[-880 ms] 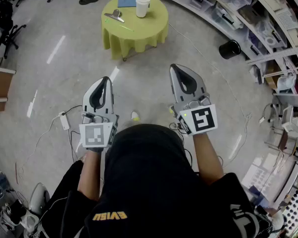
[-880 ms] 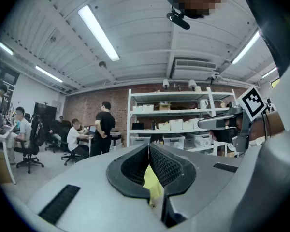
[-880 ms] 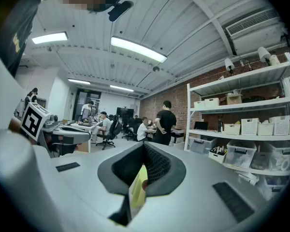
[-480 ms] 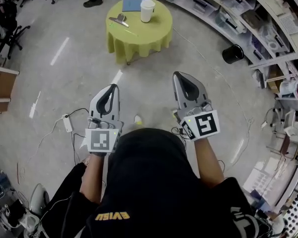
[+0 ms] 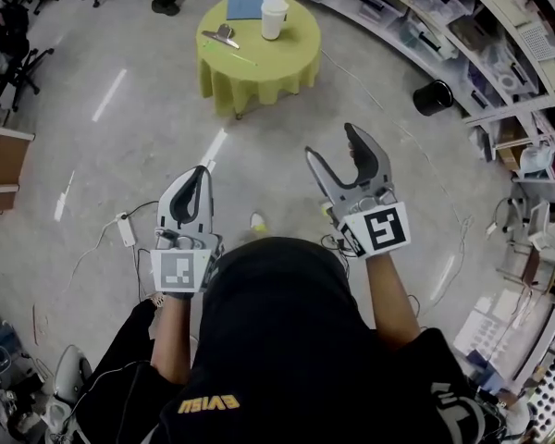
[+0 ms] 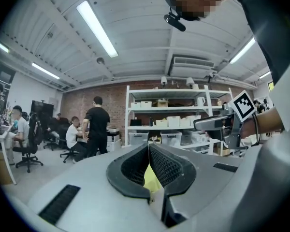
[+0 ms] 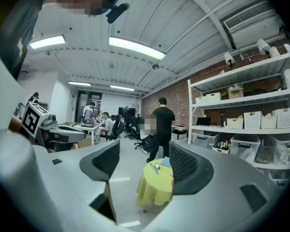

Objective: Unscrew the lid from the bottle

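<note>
A large workshop with a glossy grey concrete floor (image 5: pixel 148 155). A small round table draped in yellow-green cloth (image 5: pixel 259 77) stands in the open middle. White metal shelving racks (image 7: pixel 241 129) line a red brick wall (image 6: pixel 75 105) — long fluorescent ceiling strips (image 6: pixel 96 28) glow overhead. Black office chairs (image 6: pixel 31 152) cluster at desks.

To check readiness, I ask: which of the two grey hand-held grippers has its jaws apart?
The right grey hand-held gripper: its jaws stand apart with nothing between them, while the left hand-held gripper has its jaws pressed together.
</note>
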`<action>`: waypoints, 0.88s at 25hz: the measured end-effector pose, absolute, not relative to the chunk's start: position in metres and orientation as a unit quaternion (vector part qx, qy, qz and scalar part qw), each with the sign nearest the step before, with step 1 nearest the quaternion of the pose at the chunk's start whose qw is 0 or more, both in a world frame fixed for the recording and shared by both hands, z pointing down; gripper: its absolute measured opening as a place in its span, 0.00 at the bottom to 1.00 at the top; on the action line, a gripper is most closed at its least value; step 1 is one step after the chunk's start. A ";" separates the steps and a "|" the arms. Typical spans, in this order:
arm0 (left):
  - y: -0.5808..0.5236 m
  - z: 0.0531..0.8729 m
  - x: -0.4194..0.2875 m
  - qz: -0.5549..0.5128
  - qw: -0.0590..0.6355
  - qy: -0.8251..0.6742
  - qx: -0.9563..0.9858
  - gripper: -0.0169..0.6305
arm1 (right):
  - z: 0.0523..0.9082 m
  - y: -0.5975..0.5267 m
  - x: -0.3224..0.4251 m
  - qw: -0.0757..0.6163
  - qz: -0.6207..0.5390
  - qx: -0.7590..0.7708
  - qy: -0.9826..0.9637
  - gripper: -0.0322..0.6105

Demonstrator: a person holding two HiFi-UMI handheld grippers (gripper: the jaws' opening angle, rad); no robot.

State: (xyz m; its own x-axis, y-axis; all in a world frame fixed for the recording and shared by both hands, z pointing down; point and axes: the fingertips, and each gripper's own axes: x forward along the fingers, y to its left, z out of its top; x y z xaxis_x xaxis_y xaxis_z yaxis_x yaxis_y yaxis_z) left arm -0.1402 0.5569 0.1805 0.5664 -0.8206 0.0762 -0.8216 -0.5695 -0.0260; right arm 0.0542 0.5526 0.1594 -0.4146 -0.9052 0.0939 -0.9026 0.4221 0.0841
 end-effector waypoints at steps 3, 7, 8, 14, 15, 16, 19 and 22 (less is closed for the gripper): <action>0.554 0.180 -0.146 0.031 0.014 -0.462 0.886 0.06 | 0.159 0.549 0.048 0.075 0.002 0.533 -0.843 0.72; 0.544 0.190 -0.144 0.037 0.020 -0.447 0.894 0.06 | 0.159 0.549 0.049 0.092 0.008 0.540 -0.836 0.80; 0.541 0.191 -0.145 0.036 0.028 -0.446 0.894 0.06 | 0.161 0.549 0.050 0.096 0.011 0.543 -0.834 0.80; 0.504 0.194 -0.131 0.033 0.035 -0.444 0.895 0.06 | 0.173 0.526 0.070 0.103 0.031 0.558 -0.823 0.81; 0.497 0.194 -0.125 0.033 0.035 -0.441 0.896 0.06 | 0.175 0.520 0.075 0.104 0.036 0.559 -0.822 0.81; 0.489 0.194 -0.119 0.035 0.035 -0.438 0.898 0.06 | 0.178 0.513 0.079 0.105 0.040 0.559 -0.821 0.81; 0.461 0.196 -0.102 0.045 0.033 -0.432 0.900 0.06 | 0.189 0.485 0.092 0.108 0.051 0.558 -0.822 0.81; 0.424 0.196 -0.081 0.055 0.019 -0.429 0.901 0.06 | 0.197 0.448 0.108 0.110 0.057 0.551 -0.825 0.80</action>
State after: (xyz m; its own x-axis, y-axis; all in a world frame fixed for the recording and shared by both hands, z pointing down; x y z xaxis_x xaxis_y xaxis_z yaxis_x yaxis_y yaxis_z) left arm -0.0814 0.4236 0.1962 0.6252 -0.7719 0.1158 -0.7760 -0.6306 -0.0140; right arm 0.1084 0.4477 0.1971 -0.3690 -0.8966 0.2448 -0.9219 0.3865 0.0264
